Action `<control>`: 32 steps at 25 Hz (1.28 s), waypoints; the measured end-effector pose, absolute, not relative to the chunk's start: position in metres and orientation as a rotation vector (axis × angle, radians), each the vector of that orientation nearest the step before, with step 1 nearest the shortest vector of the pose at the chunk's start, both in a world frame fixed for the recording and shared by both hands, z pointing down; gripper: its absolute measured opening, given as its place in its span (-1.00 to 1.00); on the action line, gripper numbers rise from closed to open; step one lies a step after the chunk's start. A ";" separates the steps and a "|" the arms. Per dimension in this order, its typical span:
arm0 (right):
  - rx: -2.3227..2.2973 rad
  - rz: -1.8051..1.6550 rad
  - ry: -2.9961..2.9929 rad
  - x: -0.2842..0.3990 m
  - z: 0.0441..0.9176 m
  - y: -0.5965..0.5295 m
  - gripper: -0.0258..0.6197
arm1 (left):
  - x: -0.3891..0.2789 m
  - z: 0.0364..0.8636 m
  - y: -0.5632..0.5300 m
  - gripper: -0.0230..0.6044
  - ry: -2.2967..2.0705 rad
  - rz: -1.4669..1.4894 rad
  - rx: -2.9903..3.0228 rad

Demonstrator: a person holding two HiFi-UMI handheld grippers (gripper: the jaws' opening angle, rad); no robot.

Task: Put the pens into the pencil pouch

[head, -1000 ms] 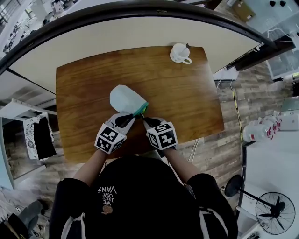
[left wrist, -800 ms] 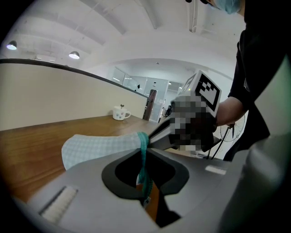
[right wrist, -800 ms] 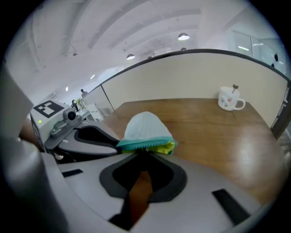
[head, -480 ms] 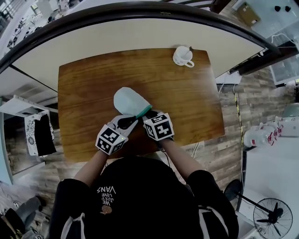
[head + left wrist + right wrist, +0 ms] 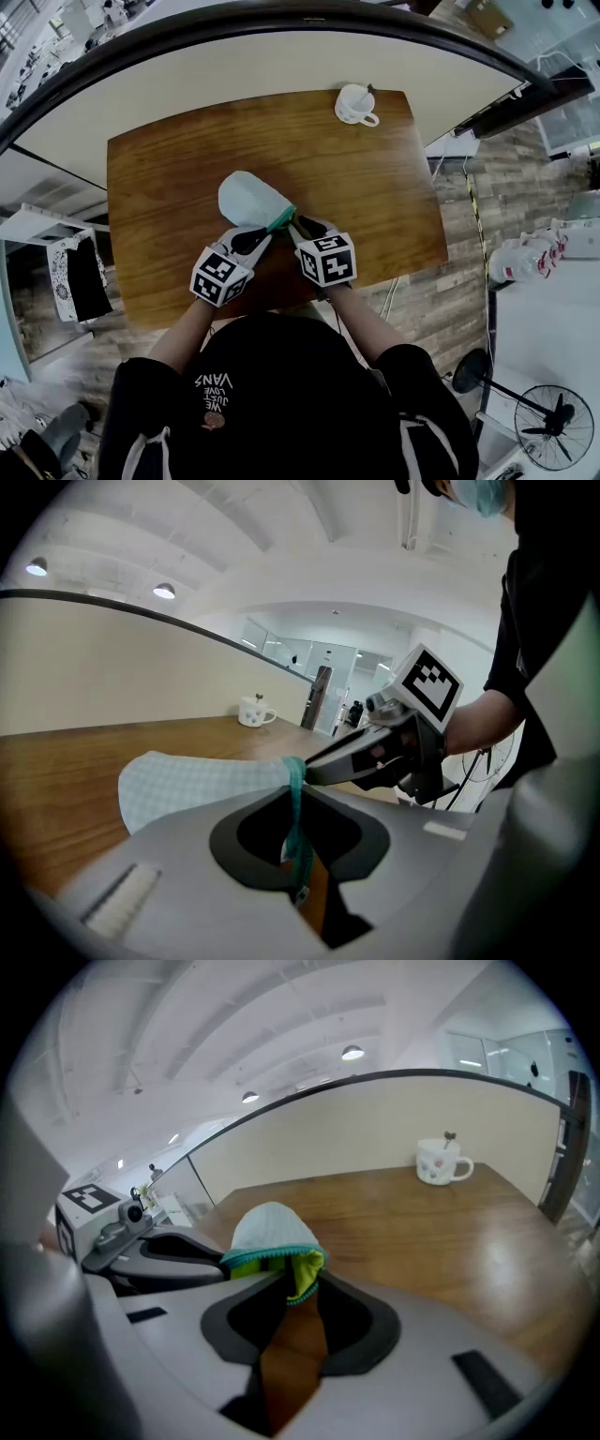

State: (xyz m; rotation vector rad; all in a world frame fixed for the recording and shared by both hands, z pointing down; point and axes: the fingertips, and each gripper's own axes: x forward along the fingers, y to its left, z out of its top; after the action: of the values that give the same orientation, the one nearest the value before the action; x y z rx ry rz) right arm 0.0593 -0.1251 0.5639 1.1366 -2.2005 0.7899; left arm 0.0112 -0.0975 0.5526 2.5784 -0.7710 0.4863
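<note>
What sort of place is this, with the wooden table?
Probably an open-plan office or lab workspace: a wooden table backed by a curved partition, a white mug left on it, a floor fan nearby, and glass-walled rooms beyond.

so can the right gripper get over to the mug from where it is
Probably yes: only bare table lies between the right gripper and the mug. Its jaws have just been opening, with the lip of the pouch loose between them, so it must clear that first.
</note>
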 end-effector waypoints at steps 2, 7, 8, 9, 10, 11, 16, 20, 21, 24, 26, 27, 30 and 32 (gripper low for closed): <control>1.173 0.817 -2.187 0.068 0.566 -0.120 -0.71 | 0.012 0.558 -0.097 -0.80 -0.765 0.501 2.575; 1.250 0.881 -2.150 0.087 0.570 -0.106 -0.71 | 0.013 0.570 -0.104 -0.80 -0.768 0.545 2.568; 1.264 0.891 -2.142 0.090 0.571 -0.102 -0.71 | 0.013 0.572 -0.106 -0.80 -0.773 0.553 2.565; 1.279 0.899 -2.133 0.092 0.572 -0.099 -0.71 | 0.013 0.575 -0.108 -0.80 -0.779 0.561 2.563; 1.294 0.905 -2.125 0.095 0.573 -0.096 -0.71 | 0.013 0.577 -0.110 -0.80 -0.784 0.572 2.561; 1.307 0.912 -2.118 0.097 0.573 -0.093 -0.71 | 0.012 0.580 -0.112 -0.80 -0.789 0.586 2.560; 1.359 0.946 -2.082 0.109 0.577 -0.076 -0.71 | 0.011 0.595 -0.117 -0.80 -0.794 0.663 2.560; 1.407 0.960 -2.058 0.116 0.580 -0.065 -0.71 | 0.010 0.604 -0.119 -0.80 -0.808 0.693 2.546; 1.416 0.964 -2.052 0.117 0.580 -0.063 -0.71 | 0.010 0.605 -0.119 -0.80 -0.807 0.698 2.544; 1.438 0.974 -2.039 0.117 0.580 -0.055 -0.71 | 0.012 0.608 -0.119 -0.80 -0.795 0.709 2.544; 1.449 0.979 -2.034 0.116 0.581 -0.050 -0.71 | 0.013 0.610 -0.118 -0.80 -0.789 0.716 2.543; 1.454 0.982 -2.032 0.116 0.581 -0.047 -0.71 | 0.014 0.610 -0.117 -0.79 -0.788 0.717 2.543; 1.465 0.989 -2.025 0.112 0.580 -0.039 -0.71 | 0.014 0.607 -0.114 -0.77 -0.784 0.709 2.544; 1.473 0.991 -2.023 0.109 0.580 -0.035 -0.71 | 0.012 0.605 -0.112 -0.66 -0.784 0.698 2.543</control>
State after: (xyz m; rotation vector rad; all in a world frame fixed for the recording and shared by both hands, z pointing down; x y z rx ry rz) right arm 0.1087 -0.0351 0.5797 1.4727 -2.0228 0.9909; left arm 0.0123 -0.1120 0.6047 2.5428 -0.7840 0.6976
